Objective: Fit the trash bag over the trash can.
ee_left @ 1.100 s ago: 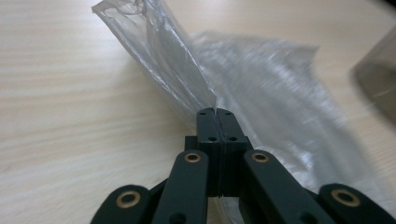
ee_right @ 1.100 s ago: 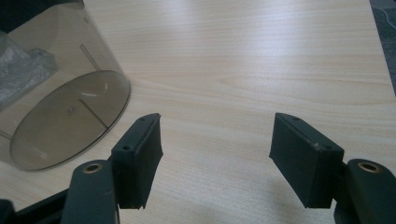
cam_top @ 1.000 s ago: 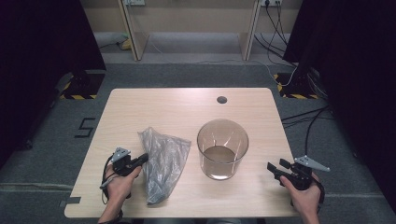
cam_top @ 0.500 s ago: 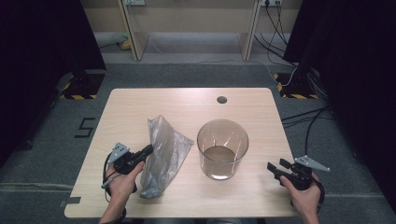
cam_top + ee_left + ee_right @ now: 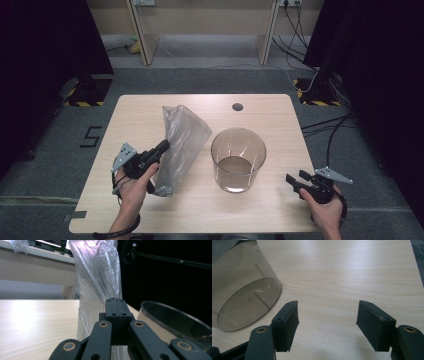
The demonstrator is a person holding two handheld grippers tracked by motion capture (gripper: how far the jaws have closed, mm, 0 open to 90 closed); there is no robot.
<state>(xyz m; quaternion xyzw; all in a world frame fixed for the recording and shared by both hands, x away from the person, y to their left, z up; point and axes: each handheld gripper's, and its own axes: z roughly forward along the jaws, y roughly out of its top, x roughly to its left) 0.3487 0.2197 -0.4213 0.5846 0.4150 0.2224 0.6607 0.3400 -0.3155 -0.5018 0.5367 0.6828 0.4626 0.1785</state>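
1. The left tongs [image 5: 162, 148] are squeezed tight on the bag [image 5: 181, 145]. In the left gripper view the jaws meet, with thin plastic pinched between them.
2. The bag stands tall on the counter [image 5: 270, 122], just left of the bin [image 5: 238, 158]. Its top leans back.
3. The right tongs [image 5: 295, 180] are wide open and hold nothing. They sit low near the front right of the counter, apart from the bin.
4. I think the job is to put the bag in the bin. Keep the pinch firm, because thin plastic slips.
5. Lift the bag higher than the rim before moving it across.
6. Let the right tongs grab the bag's other edge to pull its mouth open.
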